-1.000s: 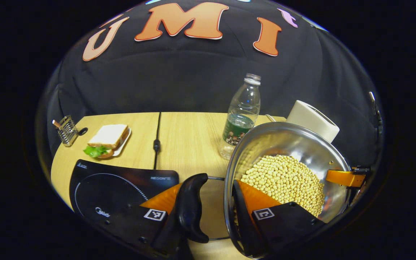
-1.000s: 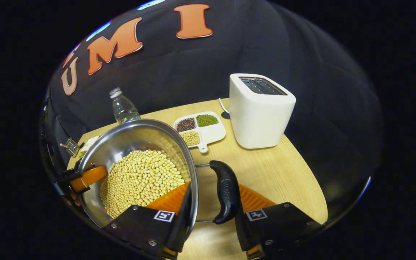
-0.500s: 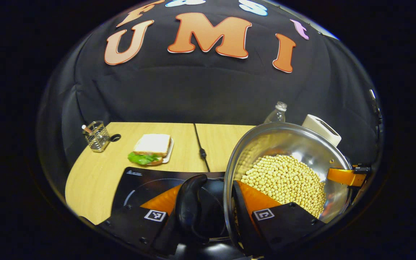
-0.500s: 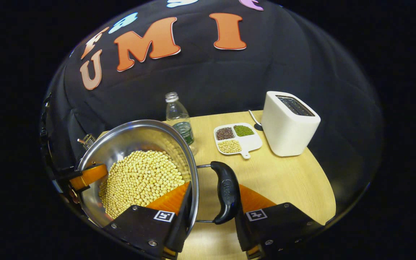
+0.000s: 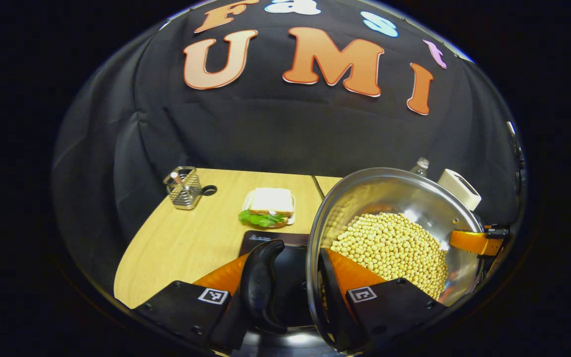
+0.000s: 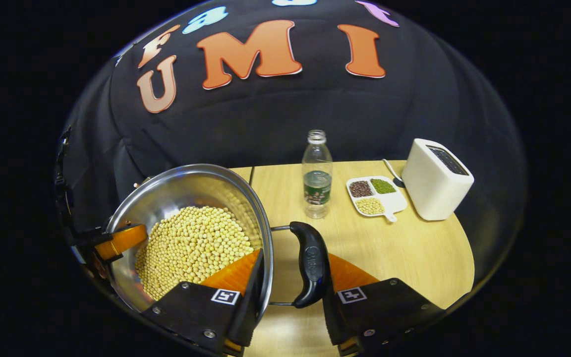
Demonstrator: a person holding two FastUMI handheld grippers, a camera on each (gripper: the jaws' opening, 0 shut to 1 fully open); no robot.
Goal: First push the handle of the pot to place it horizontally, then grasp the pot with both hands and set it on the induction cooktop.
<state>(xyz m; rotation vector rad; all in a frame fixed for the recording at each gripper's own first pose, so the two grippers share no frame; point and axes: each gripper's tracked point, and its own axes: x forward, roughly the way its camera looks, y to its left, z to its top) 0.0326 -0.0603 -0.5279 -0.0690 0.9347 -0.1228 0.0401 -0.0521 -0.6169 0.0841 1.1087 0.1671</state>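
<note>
A steel pot (image 5: 394, 208) heaped with pale beans (image 5: 389, 248) rides in the air between two hand-held grippers, its rim tilted toward each camera. In the left gripper view, the left gripper (image 5: 290, 282) straddles the pot's wall, one orange finger outside by the black side handle (image 5: 258, 282) and the other inside against the beans; the fingers look closed on the rim and handle. In the right gripper view, the right gripper (image 6: 290, 277) takes the opposite side the same way, one finger inside the pot and one beyond its black handle (image 6: 310, 263). An orange finger (image 5: 469, 242) of the far gripper shows across the rim.

The handle step appears done, and the carry to the induction cooktop (image 5: 290, 267) is the step in hand. The dark cooktop lies directly below the left gripper, with a sandwich (image 5: 268, 208) and a wire holder (image 5: 182, 187) beyond it on the wooden surface (image 5: 186, 243). To the right stand a bottle (image 6: 316, 173), a divided dish (image 6: 377, 196) and a white toaster (image 6: 436, 178).

The next move likely calls for levelling the pot, centring it over the cooktop and lowering both hands together, since uneven descent could spill beans.
</note>
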